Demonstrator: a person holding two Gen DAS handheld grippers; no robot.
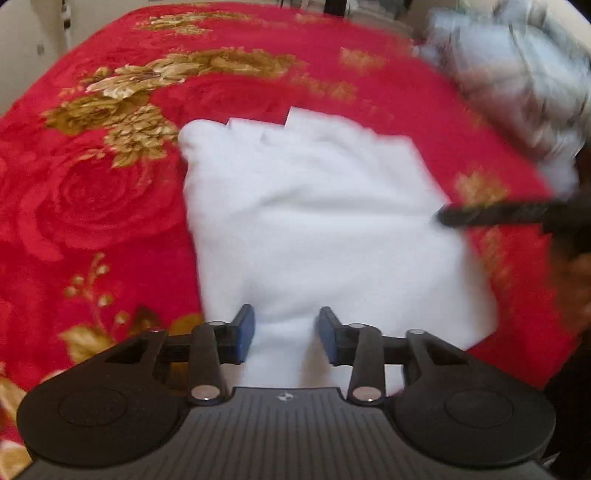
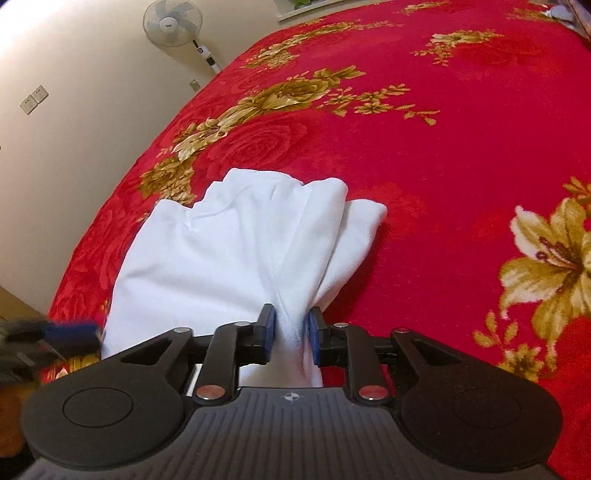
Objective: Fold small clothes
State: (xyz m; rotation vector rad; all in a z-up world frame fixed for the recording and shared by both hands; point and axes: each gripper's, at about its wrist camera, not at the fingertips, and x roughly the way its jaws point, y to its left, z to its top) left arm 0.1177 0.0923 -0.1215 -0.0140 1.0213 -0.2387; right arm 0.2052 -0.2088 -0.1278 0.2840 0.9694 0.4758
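White cloth [image 2: 236, 251] lies mid-frame on the red blanket [image 2: 443, 147], its length running up-frame from both claws. The right claw [image 2: 291, 334] pinches a bunched near corner; the left claw [image 1: 286, 334] looks released, blur permitting.

No readable words, numbers or brand names appeared anywhere in either view. The only sign was a small round emblem, quartered like a crosshair, printed on the ribbed dark-grey plastic body of the left gripper [image 1: 285, 334] and likewise of the right gripper [image 2: 291, 334]. The white pedestal fan [image 2: 173, 23] by the cream wall carried a tiny dark mark on its hub, too small to read.
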